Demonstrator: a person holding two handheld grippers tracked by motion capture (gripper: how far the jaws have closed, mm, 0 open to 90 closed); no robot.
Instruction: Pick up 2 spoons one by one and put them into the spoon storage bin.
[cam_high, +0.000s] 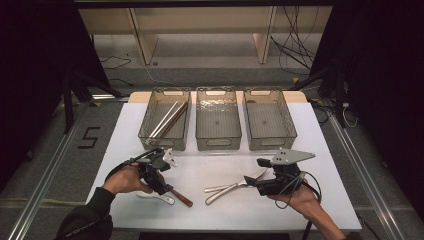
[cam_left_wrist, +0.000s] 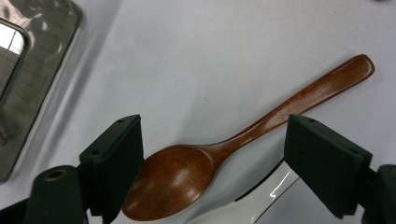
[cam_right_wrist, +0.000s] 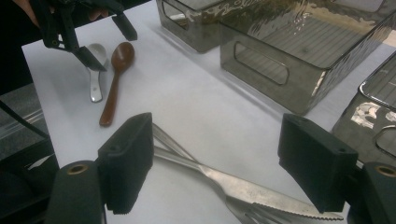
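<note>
The left gripper (cam_left_wrist: 212, 154) is spread wide over the wooden spoon (cam_left_wrist: 224, 154), whose bowl lies just beside one pad; a white spoon (cam_left_wrist: 254, 203) lies next to it. The right gripper (cam_right_wrist: 215, 163), also gaping, straddles the knife (cam_right_wrist: 243, 186), near the middle bin (cam_high: 218, 120).

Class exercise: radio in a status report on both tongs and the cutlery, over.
Left tongs open, straddling wooden spoon; white spoon right beside it. Right tongs open over knife and fork. Nothing gripped yet, over.
</note>
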